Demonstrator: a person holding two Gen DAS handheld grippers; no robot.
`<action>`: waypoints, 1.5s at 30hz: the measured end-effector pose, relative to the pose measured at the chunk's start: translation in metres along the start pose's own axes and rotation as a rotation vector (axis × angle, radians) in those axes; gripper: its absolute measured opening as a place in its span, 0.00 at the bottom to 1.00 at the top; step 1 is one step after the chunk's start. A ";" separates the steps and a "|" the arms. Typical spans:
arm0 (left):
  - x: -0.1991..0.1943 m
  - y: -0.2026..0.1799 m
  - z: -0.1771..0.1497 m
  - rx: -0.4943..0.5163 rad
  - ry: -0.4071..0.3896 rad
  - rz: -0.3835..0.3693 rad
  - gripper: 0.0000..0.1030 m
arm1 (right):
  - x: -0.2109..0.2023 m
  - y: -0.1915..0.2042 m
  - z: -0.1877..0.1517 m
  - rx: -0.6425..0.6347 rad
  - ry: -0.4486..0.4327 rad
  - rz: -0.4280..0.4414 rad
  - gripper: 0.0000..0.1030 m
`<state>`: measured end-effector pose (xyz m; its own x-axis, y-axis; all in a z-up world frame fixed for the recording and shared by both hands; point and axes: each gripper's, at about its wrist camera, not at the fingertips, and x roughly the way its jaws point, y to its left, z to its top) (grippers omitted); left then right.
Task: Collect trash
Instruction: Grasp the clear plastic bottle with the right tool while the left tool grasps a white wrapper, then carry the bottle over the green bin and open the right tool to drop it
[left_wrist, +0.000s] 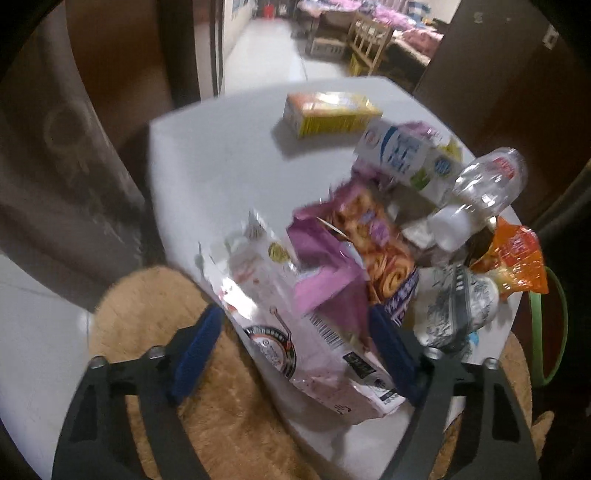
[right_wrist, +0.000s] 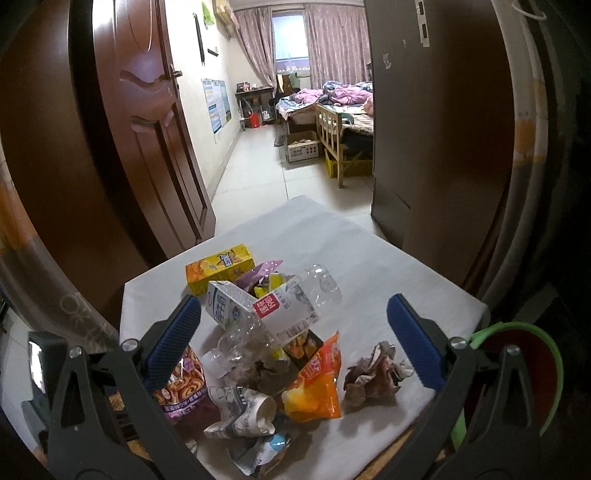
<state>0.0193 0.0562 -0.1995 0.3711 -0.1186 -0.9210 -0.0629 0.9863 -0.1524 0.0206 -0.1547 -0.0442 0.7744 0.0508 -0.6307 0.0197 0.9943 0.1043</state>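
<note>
Left gripper (left_wrist: 295, 339): jaws partly open, astride a pink-and-white snack bag (left_wrist: 314, 332); right pad at the bag's edge, left pad apart from it; nothing gripped yet.
Advice: centre on the bag's flat body before closing; pinch film only, clear of neighbours.
Just ahead-right: purple biscuit wrapper (left_wrist: 373, 236), crushed paper cup (left_wrist: 454, 306), orange packet (left_wrist: 517, 258).
Farther ahead: plastic bottle (left_wrist: 487, 181), milk carton (left_wrist: 406, 155), yellow box (left_wrist: 328, 114) on the white table (left_wrist: 221, 166).
Right gripper (right_wrist: 295, 343): wide open, empty, above the heap.
</note>
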 end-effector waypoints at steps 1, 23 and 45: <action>0.004 0.000 -0.001 -0.007 0.015 -0.013 0.57 | 0.001 0.001 0.000 0.001 0.004 0.005 0.97; -0.062 -0.006 0.012 0.034 -0.253 -0.095 0.05 | 0.131 -0.019 -0.017 0.385 0.286 0.186 0.96; -0.124 -0.033 0.026 0.135 -0.461 -0.053 0.05 | 0.062 -0.063 0.008 0.447 0.139 0.449 0.53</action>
<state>-0.0008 0.0417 -0.0712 0.7447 -0.1359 -0.6535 0.0762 0.9900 -0.1190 0.0720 -0.2149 -0.0837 0.6803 0.4938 -0.5416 -0.0026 0.7406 0.6720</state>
